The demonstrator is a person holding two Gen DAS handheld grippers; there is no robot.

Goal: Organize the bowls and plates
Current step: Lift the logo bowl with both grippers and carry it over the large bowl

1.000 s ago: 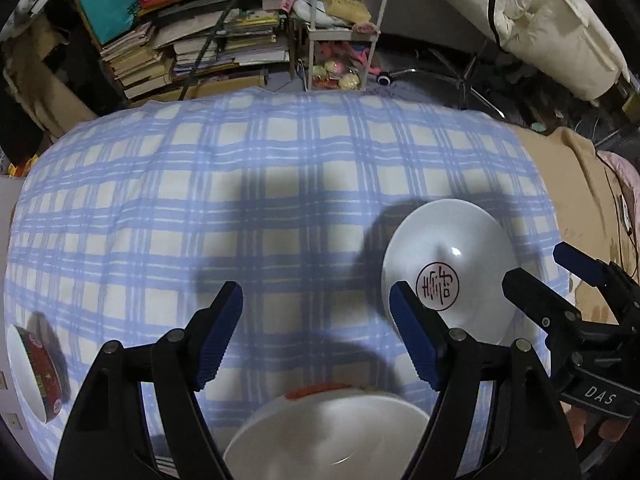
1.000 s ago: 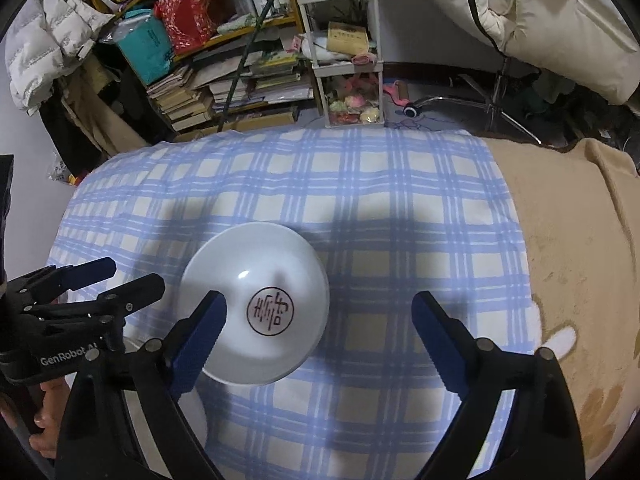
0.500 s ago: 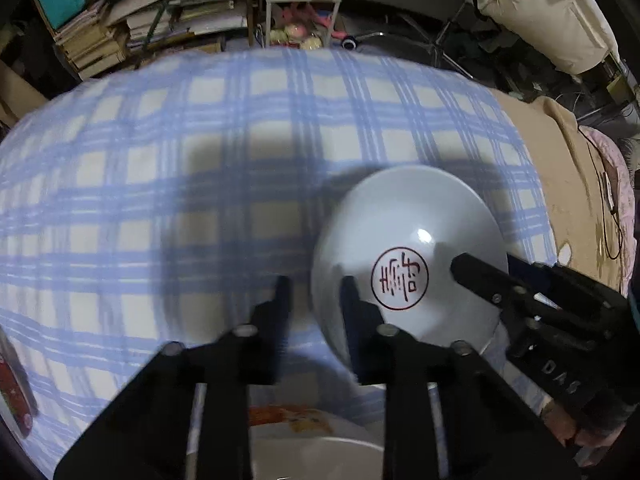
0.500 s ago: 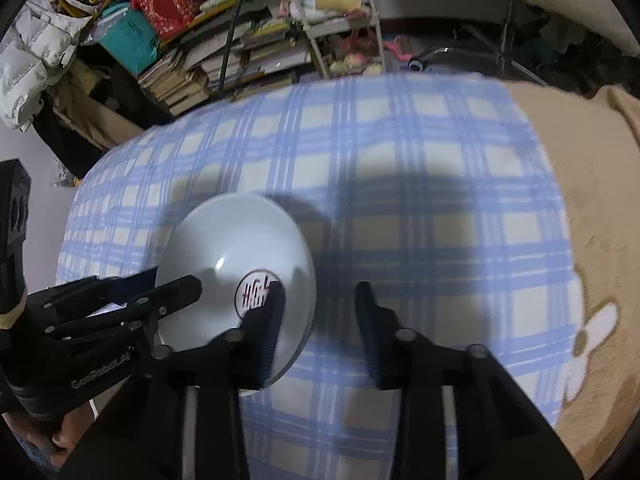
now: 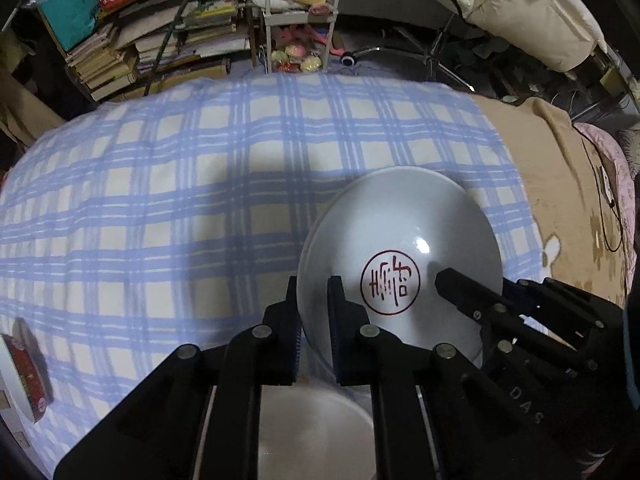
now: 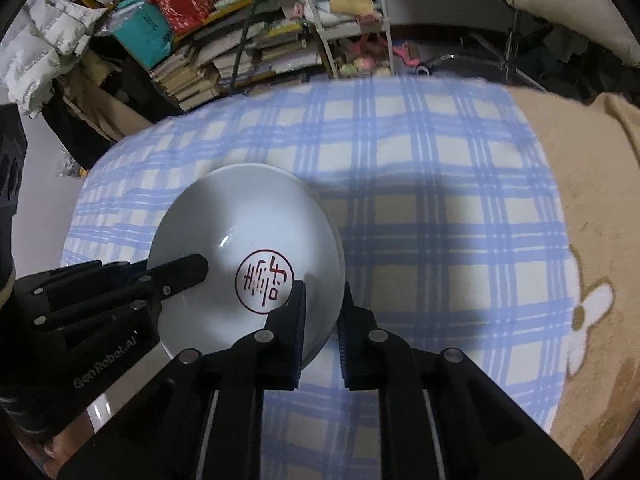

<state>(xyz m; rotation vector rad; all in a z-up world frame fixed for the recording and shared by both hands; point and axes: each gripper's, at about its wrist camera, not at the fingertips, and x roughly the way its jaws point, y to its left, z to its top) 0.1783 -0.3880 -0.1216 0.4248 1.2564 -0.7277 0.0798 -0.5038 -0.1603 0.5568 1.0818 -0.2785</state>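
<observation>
White porcelain with a red seal at its centre, the plate [image 5: 404, 240] sits over the blue checked cloth [image 5: 200, 200], and I clamp it from both sides: my left gripper [image 5: 313, 304] has its jaws pinched on the plate's left rim, my right gripper [image 6: 323, 300] on its right rim. Nearer me than the plate lies a white bowl [image 5: 316, 432].

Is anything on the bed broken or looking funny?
Nothing looks broken or spilled. The only oddity: the white plate with a red seal mark is pinched at opposite rims by the left gripper and right gripper.
</observation>
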